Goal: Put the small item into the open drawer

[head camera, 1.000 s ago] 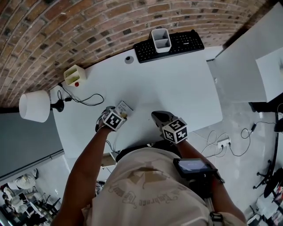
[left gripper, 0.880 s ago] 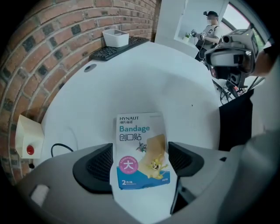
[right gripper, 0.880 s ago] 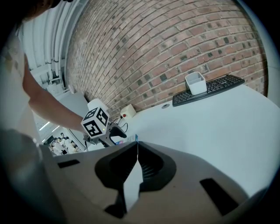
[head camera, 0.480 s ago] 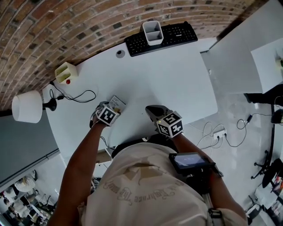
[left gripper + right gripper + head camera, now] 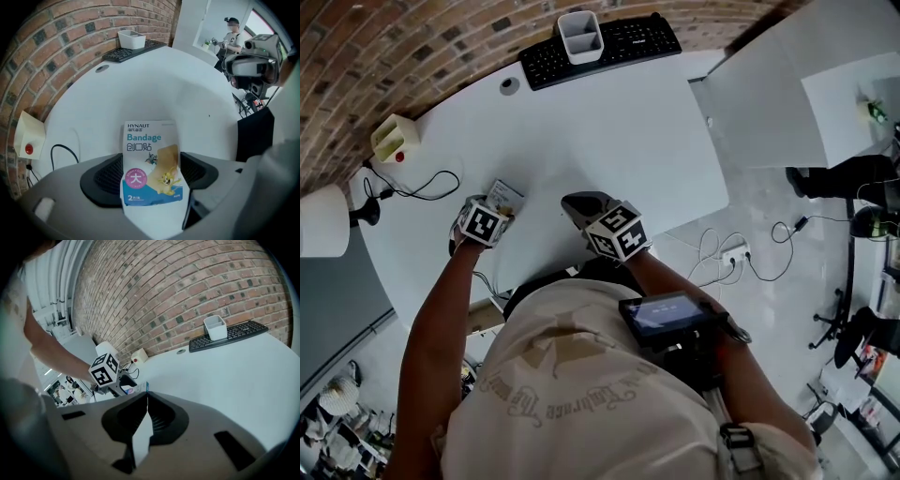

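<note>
A small bandage packet (image 5: 150,161) with blue print and a cartoon stands upright between the pads of my left gripper (image 5: 152,164), which is shut on it. From the head view the packet (image 5: 504,197) sticks out of the left gripper (image 5: 487,214) over the front part of the white desk (image 5: 619,141). My right gripper (image 5: 579,204) hovers beside it to the right, its jaws pressed together with nothing in them (image 5: 146,398). The left gripper's marker cube (image 5: 104,370) shows in the right gripper view. No drawer appears in any view.
A black keyboard (image 5: 600,47) with a white pen holder (image 5: 579,36) lies at the desk's far edge against the brick wall. A cream box with a red button (image 5: 394,139), a black cable (image 5: 417,186) and a white lamp (image 5: 319,220) are at the left. A person (image 5: 230,37) stands far off.
The head camera has swung, so the desk slides up and left in the picture. Both grippers hold about the same places over the desk; the packet stays in the left one.
</note>
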The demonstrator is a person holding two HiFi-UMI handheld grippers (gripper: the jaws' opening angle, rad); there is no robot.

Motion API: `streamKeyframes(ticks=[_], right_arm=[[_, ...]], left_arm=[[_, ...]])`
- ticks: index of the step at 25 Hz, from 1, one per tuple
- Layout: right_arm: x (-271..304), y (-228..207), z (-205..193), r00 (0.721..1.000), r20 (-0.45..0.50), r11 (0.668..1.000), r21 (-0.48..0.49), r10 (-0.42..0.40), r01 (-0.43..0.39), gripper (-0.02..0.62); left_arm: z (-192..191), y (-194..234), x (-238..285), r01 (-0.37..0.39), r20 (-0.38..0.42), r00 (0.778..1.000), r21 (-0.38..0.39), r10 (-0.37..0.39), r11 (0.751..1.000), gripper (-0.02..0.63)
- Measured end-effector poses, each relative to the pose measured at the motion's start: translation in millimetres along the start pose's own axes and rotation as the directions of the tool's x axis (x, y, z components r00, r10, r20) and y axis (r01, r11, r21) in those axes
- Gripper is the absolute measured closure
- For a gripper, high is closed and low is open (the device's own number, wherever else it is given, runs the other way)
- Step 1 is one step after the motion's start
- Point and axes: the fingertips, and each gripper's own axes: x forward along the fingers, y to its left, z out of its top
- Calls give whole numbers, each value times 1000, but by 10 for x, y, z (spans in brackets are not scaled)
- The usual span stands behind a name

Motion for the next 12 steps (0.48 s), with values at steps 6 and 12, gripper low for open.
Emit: streamKeyframes(ticks=[6,12], right_arm=[[38,65,-4,1000,-12,1000,-16,17,-17,589],[86,134,-26,999,-21,999,-27,39,-40,589]], left_arm=[[-131,-66,-23,13,10,1000,-24,-13,1000,229],[-268,-210,-68,55,6,999,-111,-54,992,229]])
